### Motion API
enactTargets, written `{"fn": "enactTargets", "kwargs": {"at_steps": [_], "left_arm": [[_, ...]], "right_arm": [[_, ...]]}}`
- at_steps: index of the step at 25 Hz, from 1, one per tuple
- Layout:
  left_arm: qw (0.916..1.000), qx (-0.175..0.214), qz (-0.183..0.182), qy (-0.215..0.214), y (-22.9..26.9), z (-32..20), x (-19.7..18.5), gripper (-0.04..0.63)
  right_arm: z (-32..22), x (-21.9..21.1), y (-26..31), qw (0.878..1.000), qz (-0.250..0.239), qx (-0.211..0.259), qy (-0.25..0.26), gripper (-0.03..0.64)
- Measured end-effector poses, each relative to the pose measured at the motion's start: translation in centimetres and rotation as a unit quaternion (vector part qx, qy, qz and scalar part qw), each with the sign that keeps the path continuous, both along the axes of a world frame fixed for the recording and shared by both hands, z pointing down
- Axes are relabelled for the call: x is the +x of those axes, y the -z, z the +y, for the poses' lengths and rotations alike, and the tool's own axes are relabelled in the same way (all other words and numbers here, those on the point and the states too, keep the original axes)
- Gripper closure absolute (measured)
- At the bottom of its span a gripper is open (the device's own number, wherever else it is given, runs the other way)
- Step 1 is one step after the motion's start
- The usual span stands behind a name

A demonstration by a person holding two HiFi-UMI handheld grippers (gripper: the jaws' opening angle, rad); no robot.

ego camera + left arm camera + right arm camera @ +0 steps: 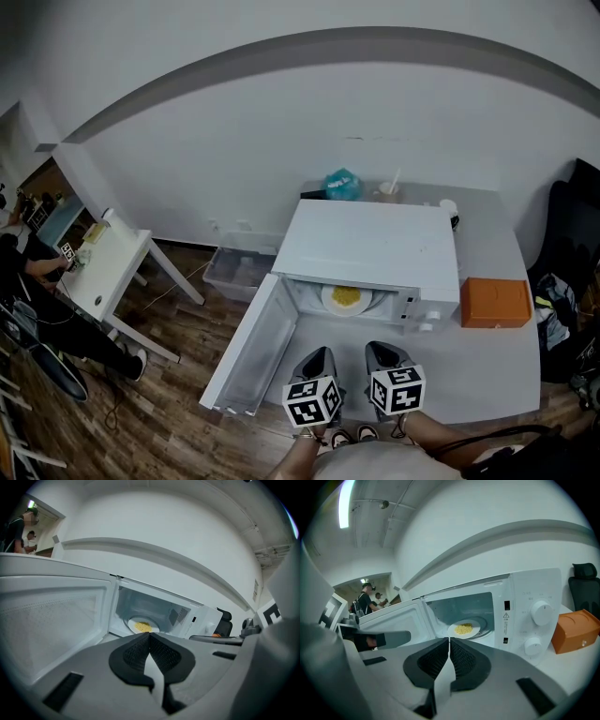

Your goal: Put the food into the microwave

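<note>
A white microwave [375, 246] stands on the grey table with its door [253, 342] swung wide to the left. Inside, a white plate of yellow food [346, 298] rests on the turntable; the same plate of food [142, 626] appears in the left gripper view and the plate of food [464, 629] in the right gripper view. My left gripper [319, 364] and right gripper [384, 357] hang side by side in front of the cavity, well short of it. Both are shut with nothing between the pads [149, 654] [449, 659].
An orange box [495, 303] sits right of the microwave. A teal bag [342, 185], a cup with a straw [388, 192] and a small dark item stand behind it. A white side table [98, 265] and a clear bin [236, 272] are on the floor at left. People stand far off.
</note>
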State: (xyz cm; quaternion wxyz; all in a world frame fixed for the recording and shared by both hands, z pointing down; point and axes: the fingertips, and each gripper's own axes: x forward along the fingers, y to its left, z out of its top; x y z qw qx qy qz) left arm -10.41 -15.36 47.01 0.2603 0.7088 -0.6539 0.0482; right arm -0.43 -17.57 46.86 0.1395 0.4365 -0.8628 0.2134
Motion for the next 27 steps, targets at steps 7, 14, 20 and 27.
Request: {"fn": "enactTargets", "kwargs": {"at_steps": [7, 14, 20, 27], "left_arm": [[1.0, 0.001, -0.001, -0.001, 0.2, -0.4, 0.2, 0.592], [1.0, -0.002, -0.002, -0.002, -0.1, -0.7, 0.3, 0.592], [1.0, -0.008, -0.003, -0.004, -0.5, -0.9, 0.3, 0.592], [1.0, -0.008, -0.003, -0.002, -0.6, -1.1, 0.3, 0.592]], "right_arm": [[-0.8, 0.8, 0.6, 1.0, 0.01, 0.006, -0.017, 0.6], [-1.1, 1.4, 0.7, 0.999, 0.007, 0.008, -0.03, 0.6], [-1.4, 1.9, 0.7, 0.999, 0.007, 0.004, -0.041, 0.6], [-1.5, 2.4, 0.5, 0.999, 0.008, 0.006, -0.046, 0.6]]}}
